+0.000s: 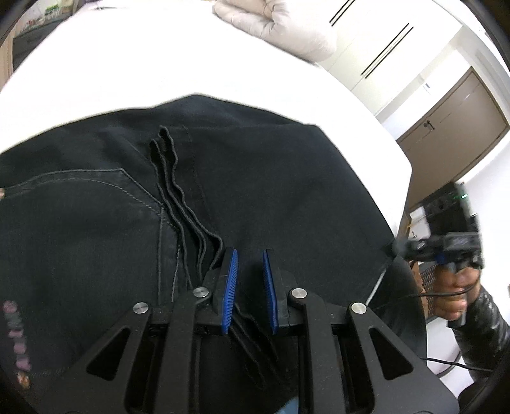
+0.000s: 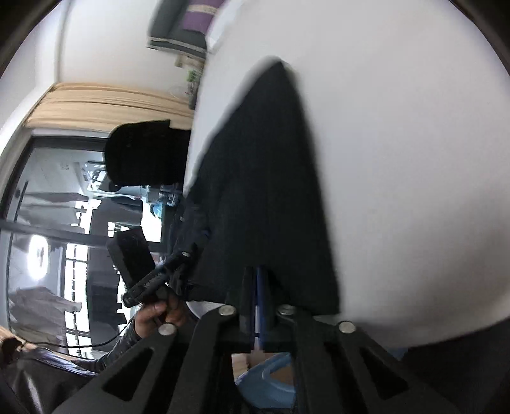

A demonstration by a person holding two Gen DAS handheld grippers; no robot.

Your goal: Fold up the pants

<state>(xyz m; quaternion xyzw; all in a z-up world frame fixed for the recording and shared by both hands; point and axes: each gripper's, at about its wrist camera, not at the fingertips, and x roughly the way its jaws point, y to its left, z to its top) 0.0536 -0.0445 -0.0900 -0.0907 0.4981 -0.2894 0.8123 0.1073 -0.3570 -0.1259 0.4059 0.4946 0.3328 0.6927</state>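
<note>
Black pants (image 1: 255, 191) lie folded on a white bed (image 1: 159, 63); a back pocket seam and several stacked wavy hem edges show. My left gripper (image 1: 250, 254) hovers over the near edge of the pants with its blue pads (image 1: 231, 280) apart, some fabric edges lying between the jaws. In the right wrist view the pants (image 2: 264, 191) stretch away as a dark strip on the bed (image 2: 398, 159). My right gripper (image 2: 259, 270) is shut on the pants' near edge. The right gripper also shows in the left wrist view (image 1: 446, 245) at the bed's right edge.
A beige folded duvet (image 1: 280, 25) lies at the far end of the bed. White wardrobes and a brown door (image 1: 452, 117) stand to the right. A window, beige curtain (image 2: 105, 102) and black chair (image 2: 143, 153) are left of the bed.
</note>
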